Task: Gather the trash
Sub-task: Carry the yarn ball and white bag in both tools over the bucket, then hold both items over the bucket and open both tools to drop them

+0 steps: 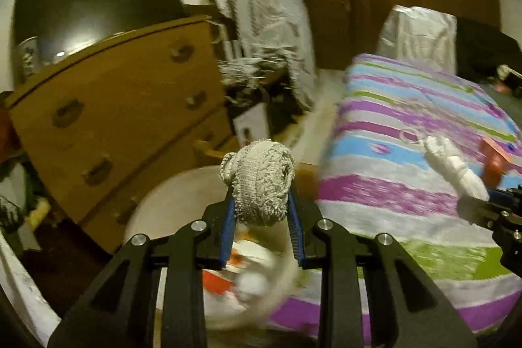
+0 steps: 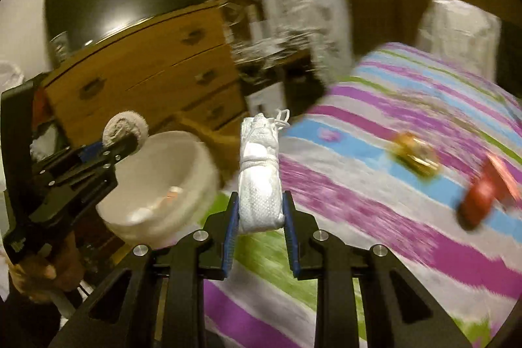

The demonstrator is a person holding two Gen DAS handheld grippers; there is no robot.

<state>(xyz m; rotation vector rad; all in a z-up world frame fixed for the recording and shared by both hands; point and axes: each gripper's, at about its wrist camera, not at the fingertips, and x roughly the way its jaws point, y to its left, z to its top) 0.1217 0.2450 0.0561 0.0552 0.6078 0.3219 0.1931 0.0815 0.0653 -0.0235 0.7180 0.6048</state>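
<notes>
A grey knitted wad [image 1: 257, 181] sits pinched between the blue pads of the left gripper [image 1: 261, 211], its jaws closed in on it from both sides so that most of the wad bulges out past the tips. In the right wrist view the same wad [image 2: 125, 128] shows as a rolled end held above the rim of a white bin [image 2: 202, 158] — the bin [image 1: 143, 207] stands on the floor beside the bed, with white and orange scraps [image 1: 241, 263] lying inside it.

The right gripper [image 2: 261, 211] holds a white bundle tied with cord [image 2: 259, 172], upright between its jaws, which press on the lower part of the bundle from both sides. From the left wrist camera that bundle [image 1: 456, 167] appears above the bed, gripped at its lower end.

On the striped bedspread [image 2: 375, 211] lie a red packet [image 2: 483, 194] and, well apart from it, a gold-coloured wrapper [image 2: 414, 157] — both blurred. Beyond the bin stands a wooden chest of drawers [image 1: 107, 113] with a dark screen [image 1: 91, 2] on top.
</notes>
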